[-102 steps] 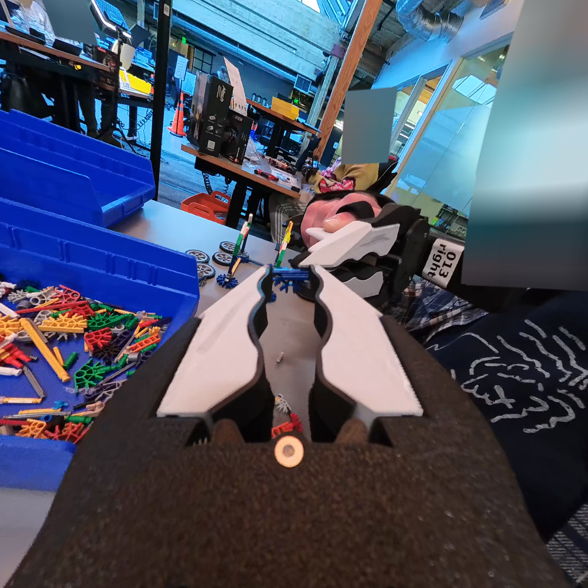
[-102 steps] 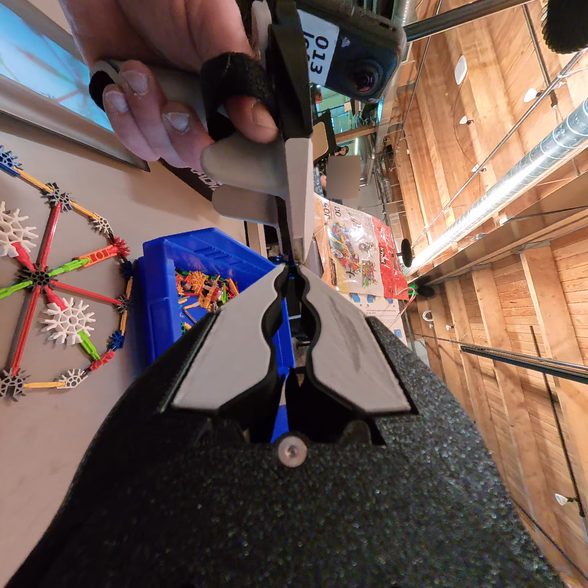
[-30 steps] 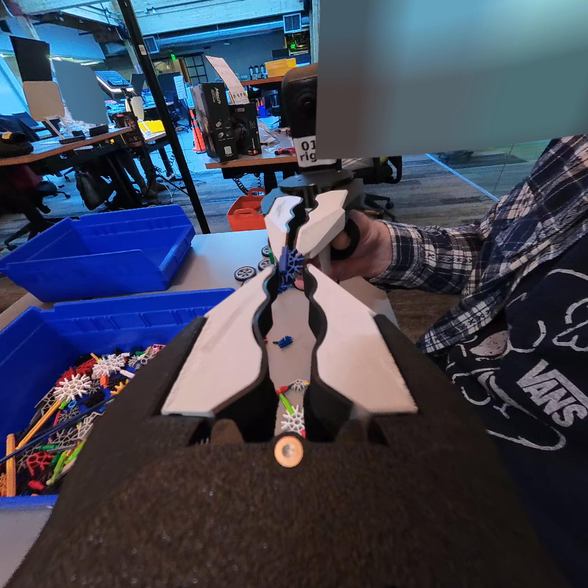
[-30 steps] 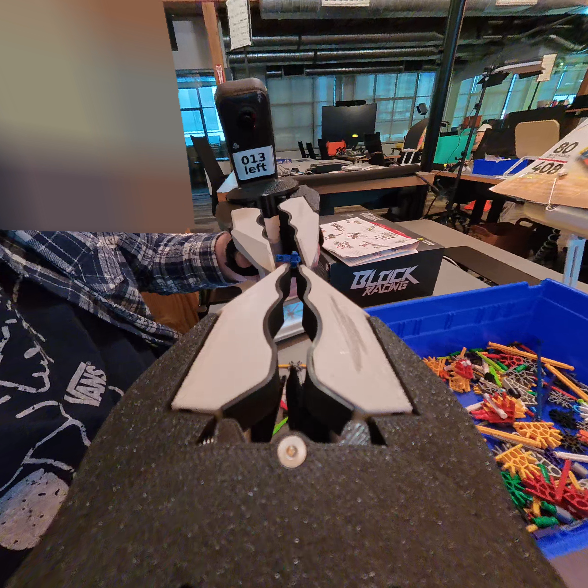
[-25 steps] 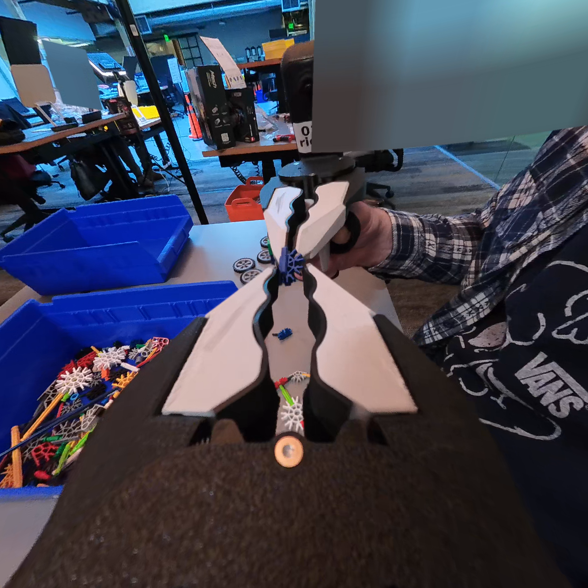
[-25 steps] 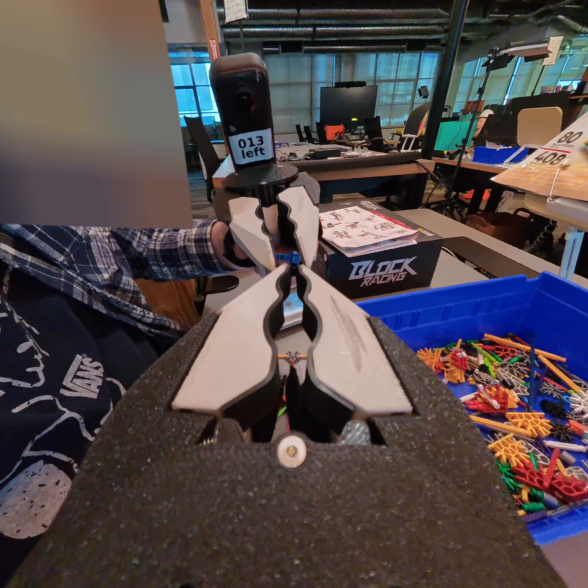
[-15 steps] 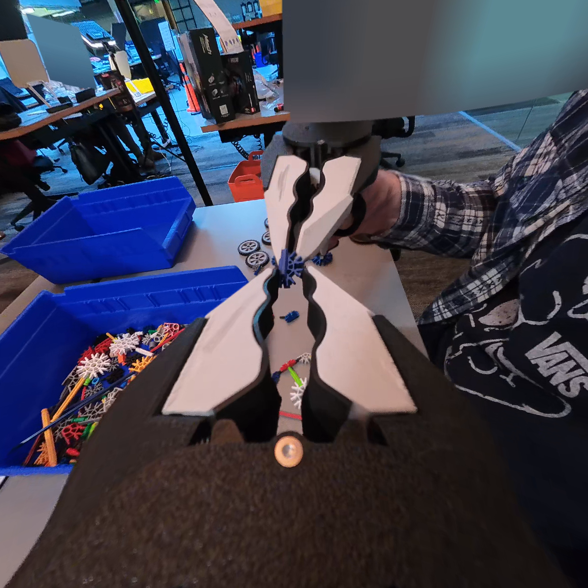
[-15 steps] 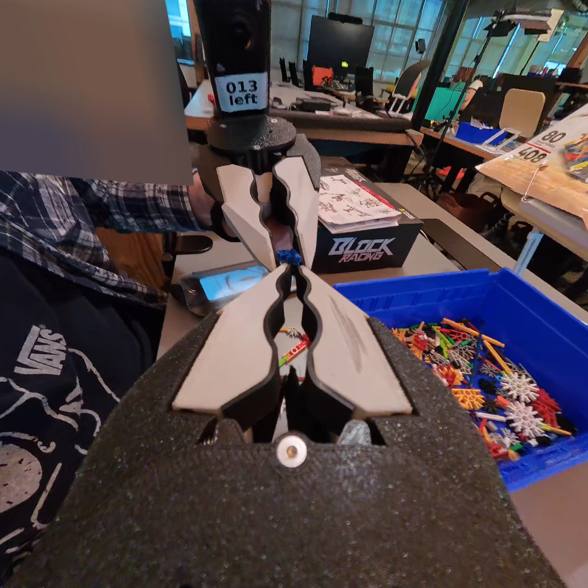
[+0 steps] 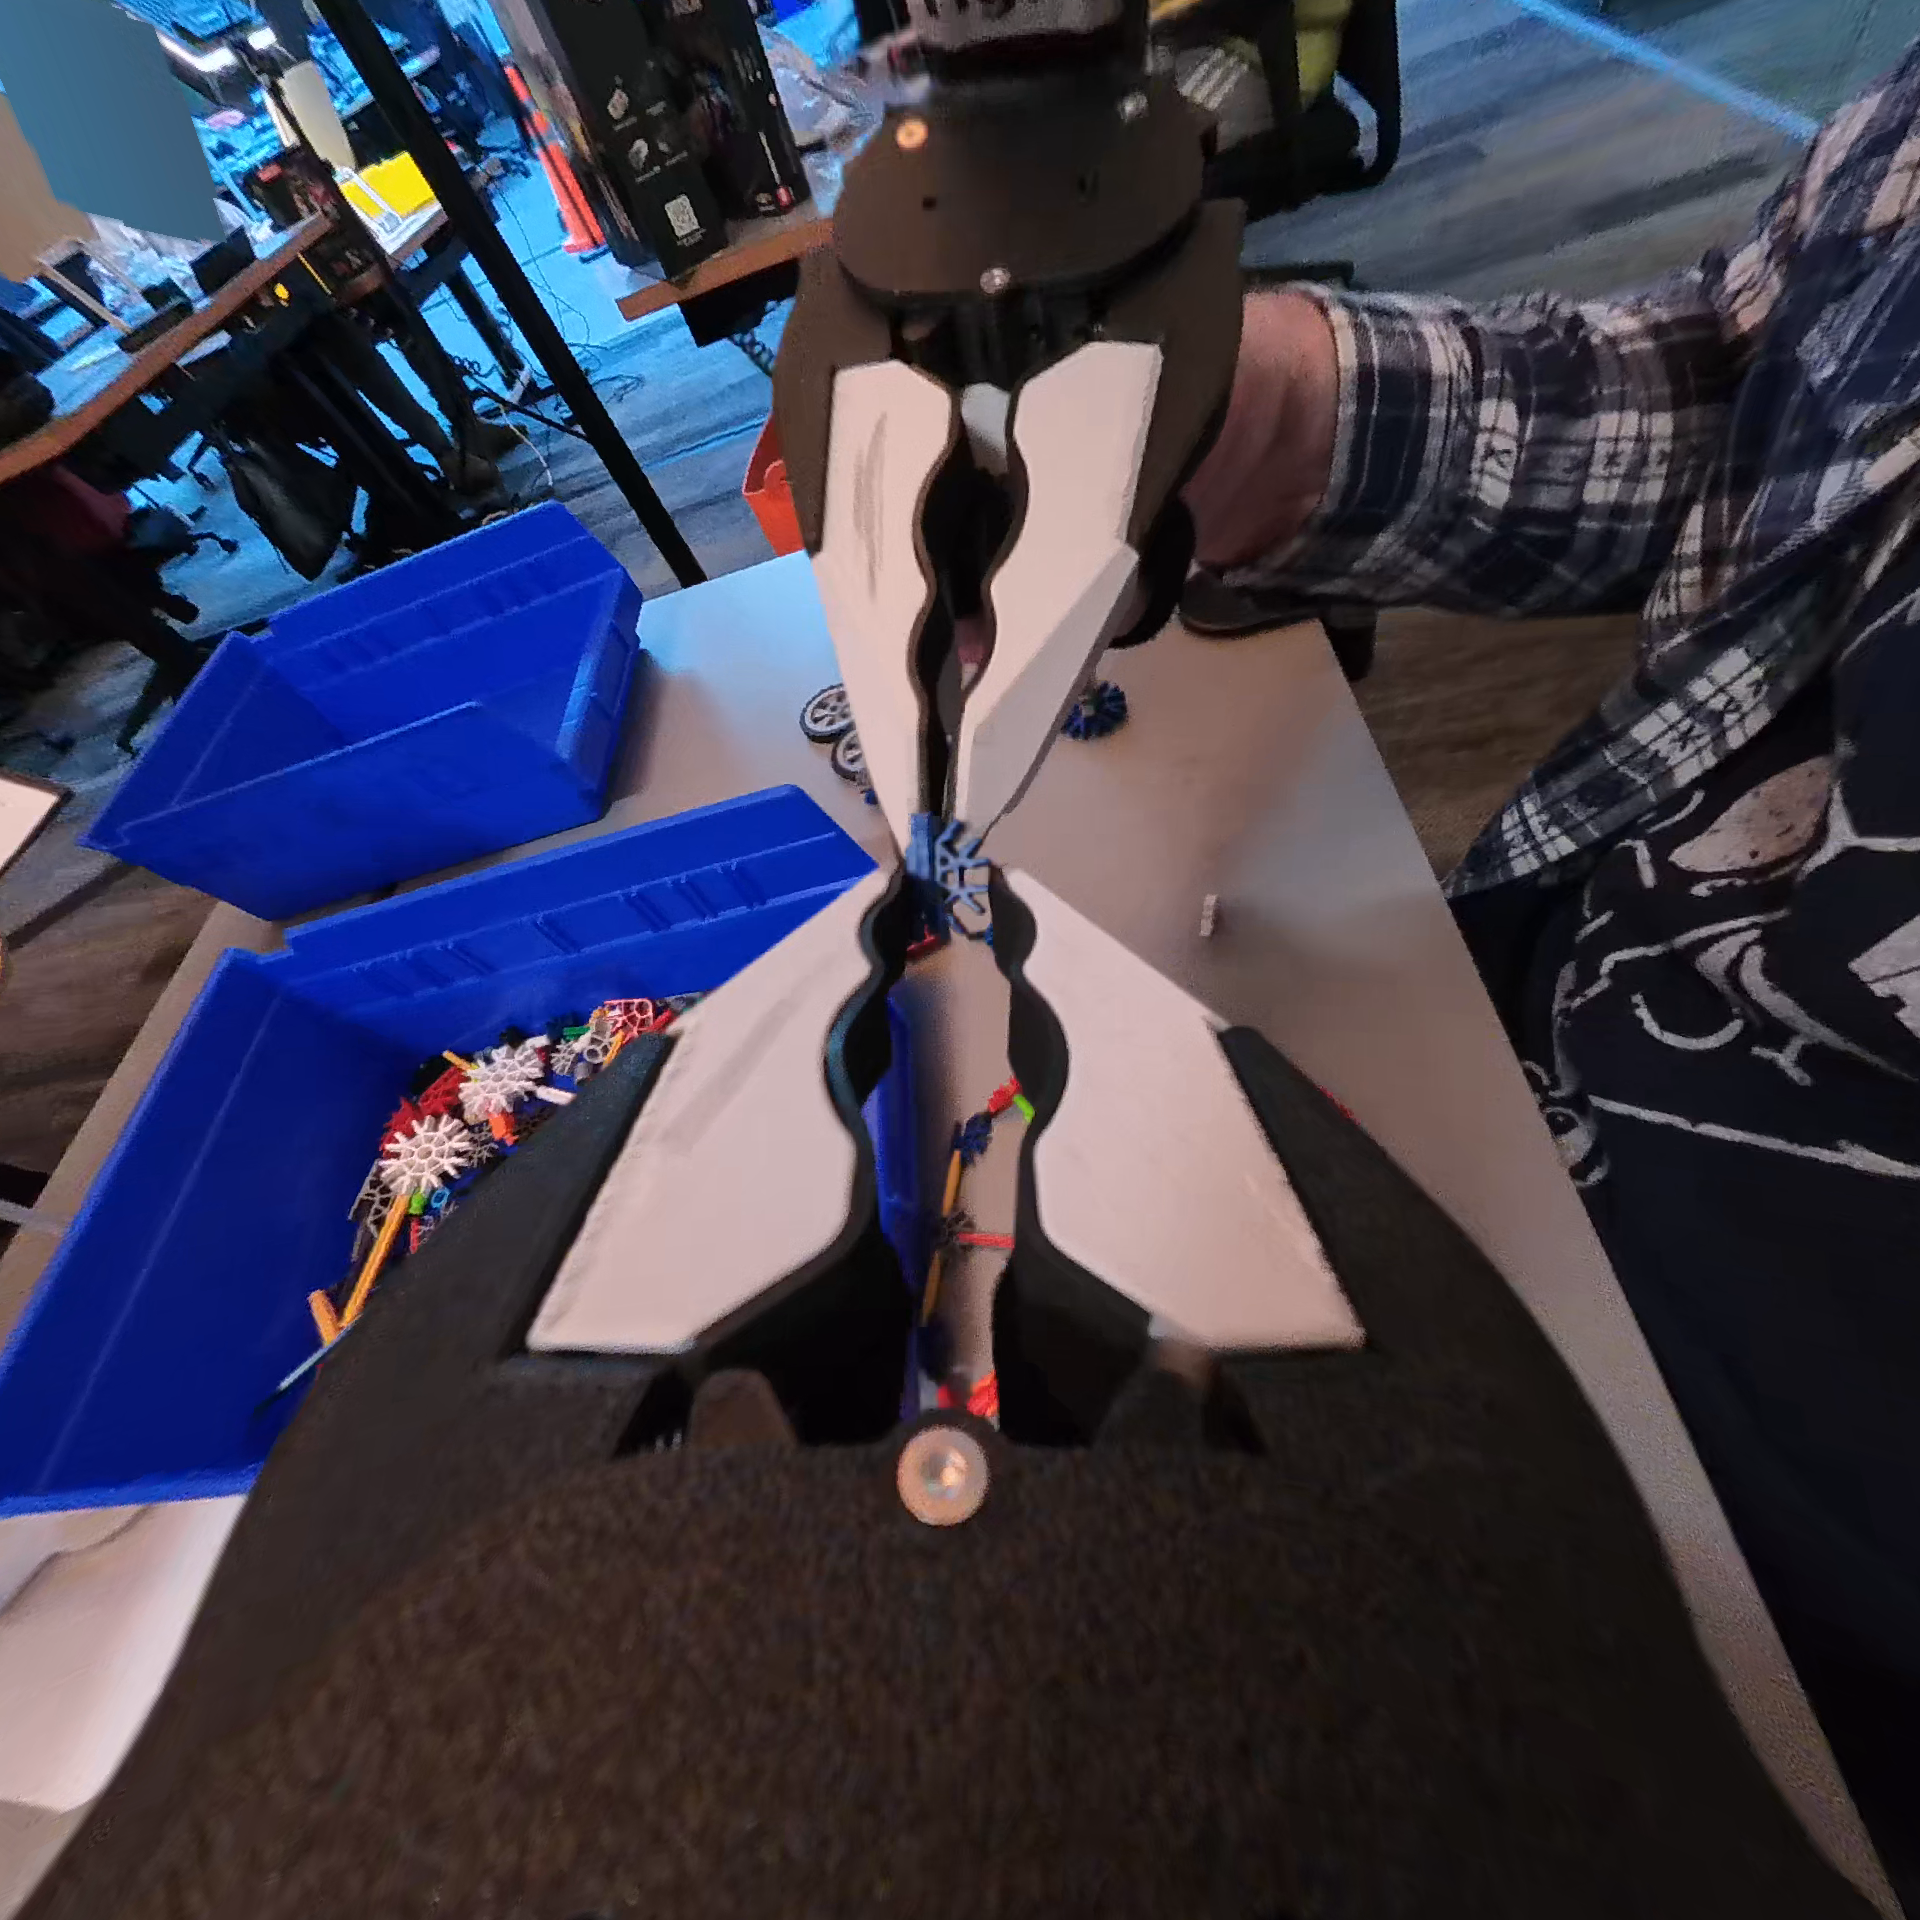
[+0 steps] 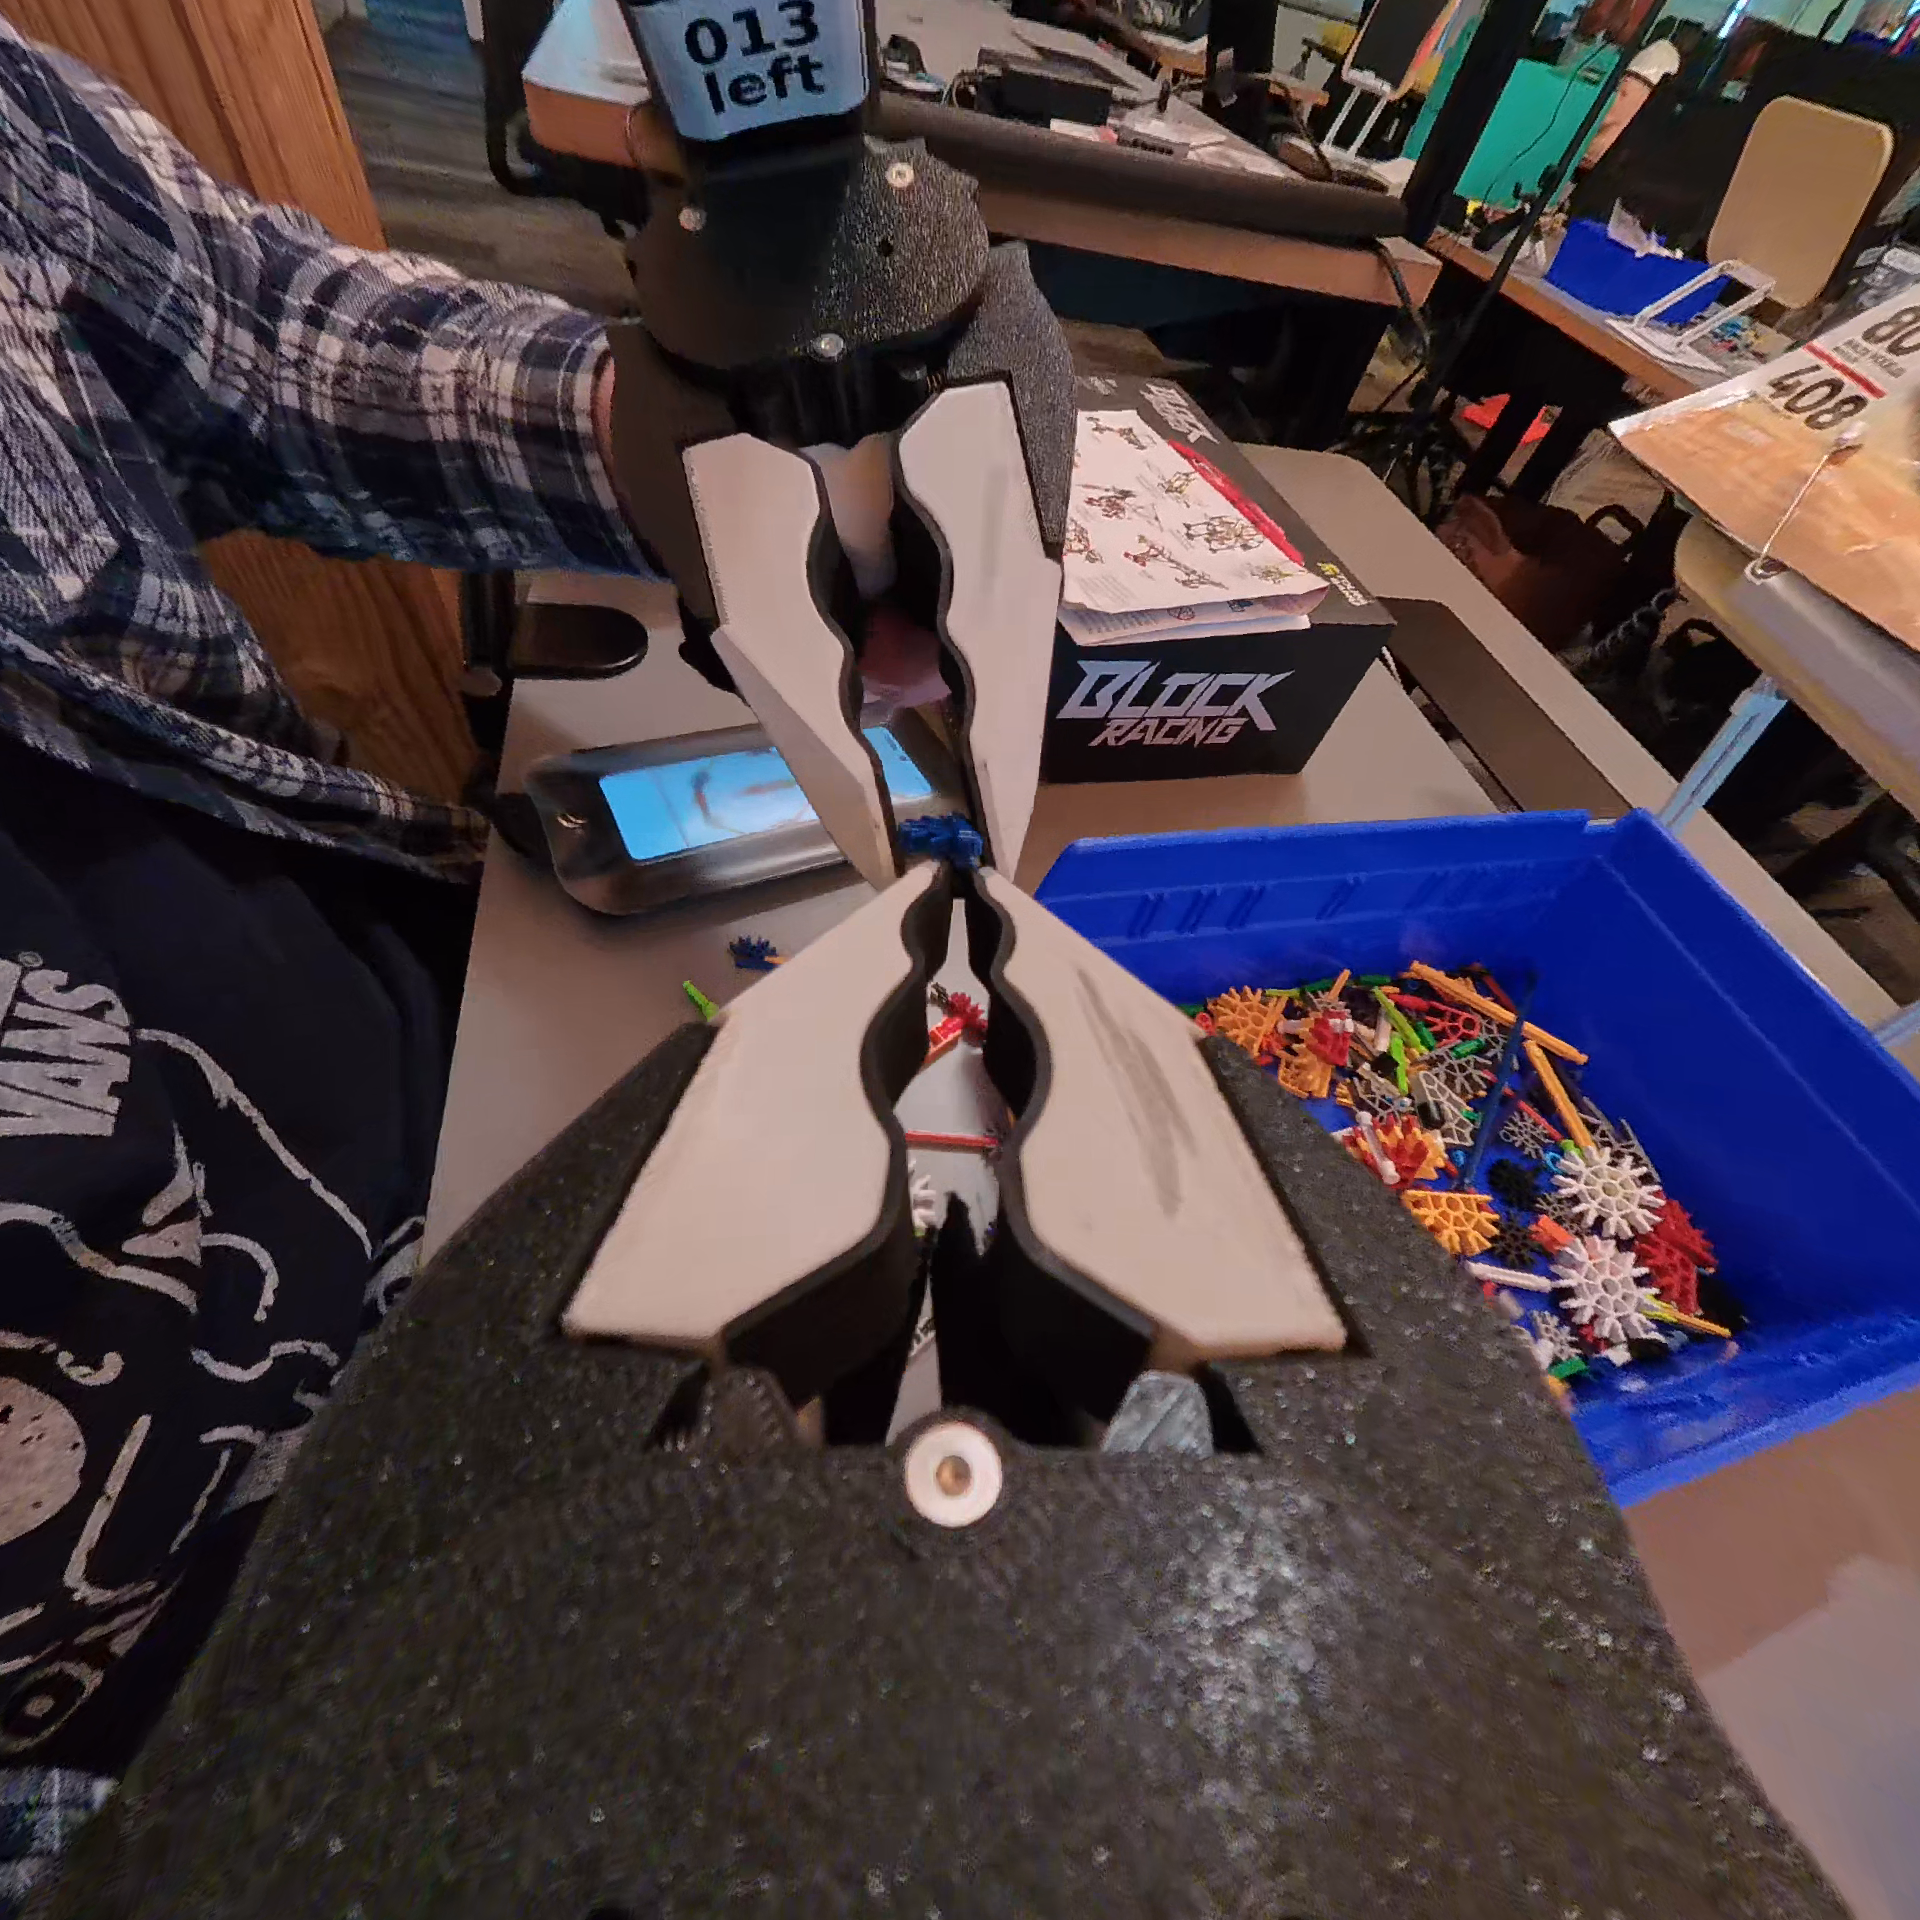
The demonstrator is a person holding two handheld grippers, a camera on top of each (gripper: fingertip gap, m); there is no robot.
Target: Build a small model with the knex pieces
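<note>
My left gripper [image 9: 943,885] and right gripper [image 10: 961,881] meet tip to tip above the grey table [image 9: 1226,831]. The left one is shut on a blue snowflake-shaped connector [image 9: 956,868], held flat between its tips. The right gripper [image 9: 937,808] comes in from the far side, its jaws nearly closed on a thin blue piece that touches that connector. In the right wrist view the blue pieces [image 10: 940,834] sit between both pairs of tips, with the left gripper [image 10: 935,844] opposite. How the pieces join is hidden by the fingers.
A blue bin of loose rods and connectors [image 9: 208,1195] [image 10: 1766,1039] stands beside the grippers, with an empty blue bin [image 9: 364,727] behind it. On the table lie a rod-and-connector assembly [image 9: 971,1143], small wheels [image 9: 826,712], a loose blue connector [image 9: 1091,712], a phone [image 10: 717,810] and a black box [image 10: 1195,675]. Less than 4 cm separates the two grippers' tips. The rod-and-connector assembly [image 9: 971,1143] is about equally far from each gripper, around 20 centimetres.
Both grippers have pitched down to look at the table and drawn closer. They stay tip to tip on the blue pieces. The right gripper, rolled sideways at first, is upright now.
</note>
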